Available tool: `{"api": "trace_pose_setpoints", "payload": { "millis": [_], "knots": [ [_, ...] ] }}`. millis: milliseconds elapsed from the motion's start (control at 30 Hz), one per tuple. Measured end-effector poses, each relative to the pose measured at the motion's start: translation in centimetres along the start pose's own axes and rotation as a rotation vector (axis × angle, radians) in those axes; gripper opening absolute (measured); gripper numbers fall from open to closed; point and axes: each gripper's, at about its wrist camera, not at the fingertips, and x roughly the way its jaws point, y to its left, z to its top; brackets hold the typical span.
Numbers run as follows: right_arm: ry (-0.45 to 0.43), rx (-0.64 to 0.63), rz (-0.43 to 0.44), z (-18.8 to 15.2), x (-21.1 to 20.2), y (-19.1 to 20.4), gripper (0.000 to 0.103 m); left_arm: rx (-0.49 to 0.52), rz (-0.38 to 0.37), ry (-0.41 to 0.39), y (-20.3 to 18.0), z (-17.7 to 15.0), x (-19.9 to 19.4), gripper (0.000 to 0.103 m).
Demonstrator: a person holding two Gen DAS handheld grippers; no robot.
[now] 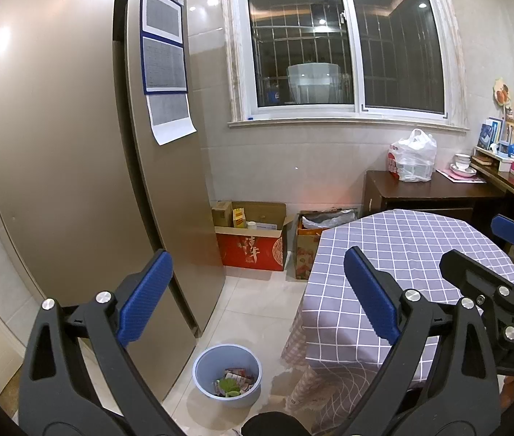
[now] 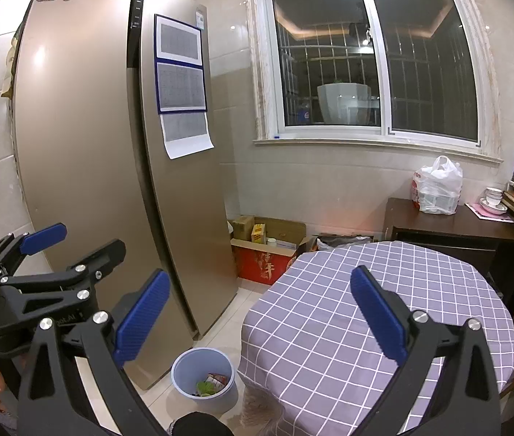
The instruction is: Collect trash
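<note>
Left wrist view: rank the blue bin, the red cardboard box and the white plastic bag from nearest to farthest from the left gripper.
1. Blue bin, on the floor just below the left gripper, trash inside.
2. Red cardboard box, on the floor by the far wall beside the fridge.
3. White plastic bag, on the dark cabinet, far right.

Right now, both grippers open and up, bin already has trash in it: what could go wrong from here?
1. The blue bin sits on the floor tight between the fridge and the hanging tablecloth; a downward reach could clip either.
2. The left gripper and right gripper hover close together and might collide.
3. No loose trash shows on the table, so any new target is unclear.
</note>
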Motion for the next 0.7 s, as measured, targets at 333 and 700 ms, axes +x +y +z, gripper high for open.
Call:
{"api": "trace_pose_setpoints", "payload": {
  "millis": [333,700],
  "knots": [
    [0.006,0.003,0.002,-0.50,0.25,0.05,0.098,0.001,0.002,0.002,-0.08,-0.14,0.04,0.093],
    [0.010,0.002,0.004,-0.66,0.40,-0.02,0.098,0.001,0.001,0.003,0.01,-0.08,0.06,0.093]
  ]
}}
